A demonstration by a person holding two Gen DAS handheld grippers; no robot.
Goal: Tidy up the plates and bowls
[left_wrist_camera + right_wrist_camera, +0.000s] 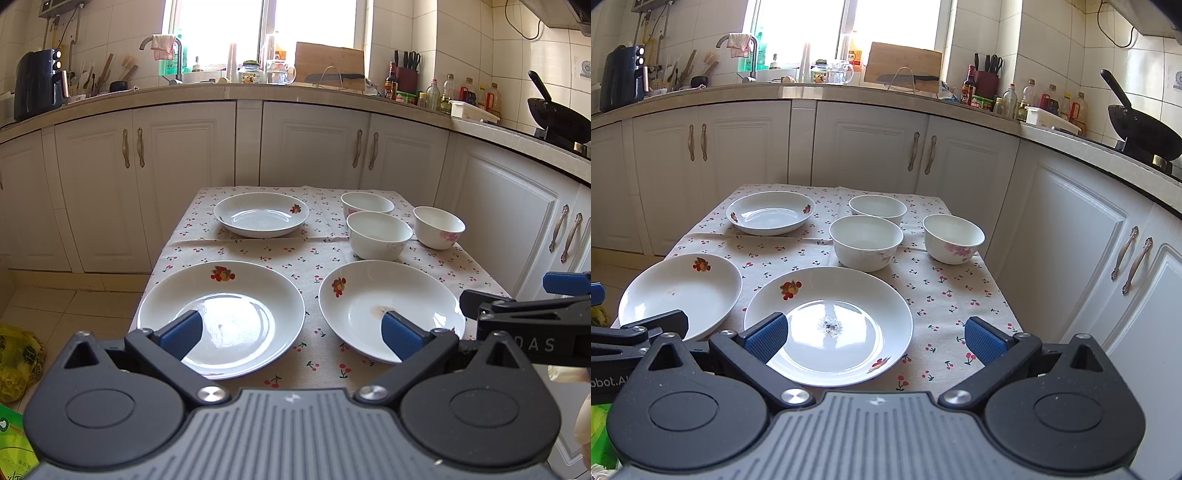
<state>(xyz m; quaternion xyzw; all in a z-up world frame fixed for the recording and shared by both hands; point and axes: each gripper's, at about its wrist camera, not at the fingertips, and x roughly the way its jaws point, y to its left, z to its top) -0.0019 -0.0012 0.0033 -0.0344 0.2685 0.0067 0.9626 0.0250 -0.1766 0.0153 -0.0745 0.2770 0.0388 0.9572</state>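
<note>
both grippers hang over the near edge of the table (945, 295), jaws spread wide and holding nothing. left gripper (291, 332) sits above the near-left plate (221, 317), right gripper (875, 339) above the near-right plate (829, 325). third plate (771, 212) is at the far left. three bowls (866, 242) cluster toward the far right corner, apart from each other.

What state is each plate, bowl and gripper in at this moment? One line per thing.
Near left plate: flat on cloth, empty.
Near right plate: flat, small stain in centre.
Far plate: flat, empty.
Three bowls: upright, unstacked.
Left gripper: open, holding nothing.
Right gripper: open, holding nothing.
</note>
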